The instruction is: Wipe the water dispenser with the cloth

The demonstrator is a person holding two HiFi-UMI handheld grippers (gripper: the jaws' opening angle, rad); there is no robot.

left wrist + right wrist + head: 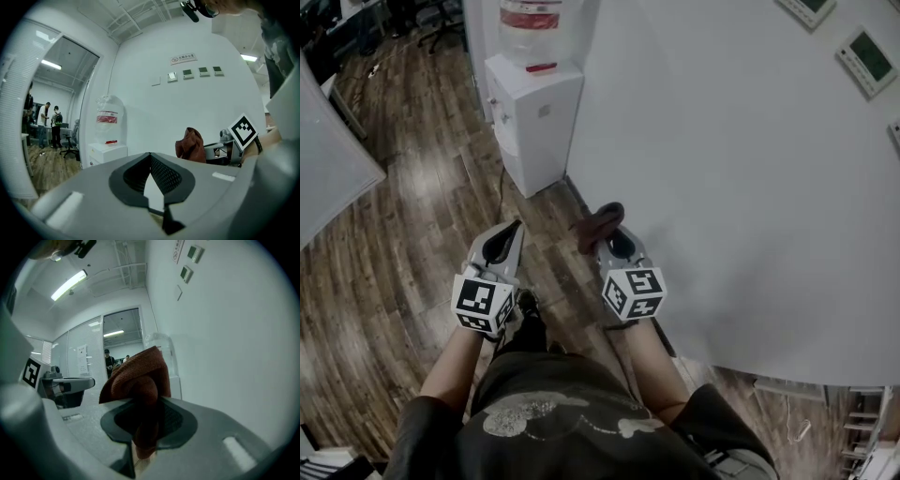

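Water dispenser point(534, 117) at eleven o'clock bears a bottle point(529, 28), contents unclear; its red label point(107, 117) is unreadable. Right gripper point(617, 242) fingers pinch the brown cloth point(598, 223); left gripper point(508, 236) fingers meet, empty.

Water dispenser point(531, 127) ahead on floor point(394, 262), against wall point(722, 187) at right. Cloth point(598, 225) between right gripper point(619, 244) jaws; left gripper point(502, 246) alongside.

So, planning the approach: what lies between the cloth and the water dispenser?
Only bare wooden floor along the wall, in the head view, separates cloth and water dispenser.
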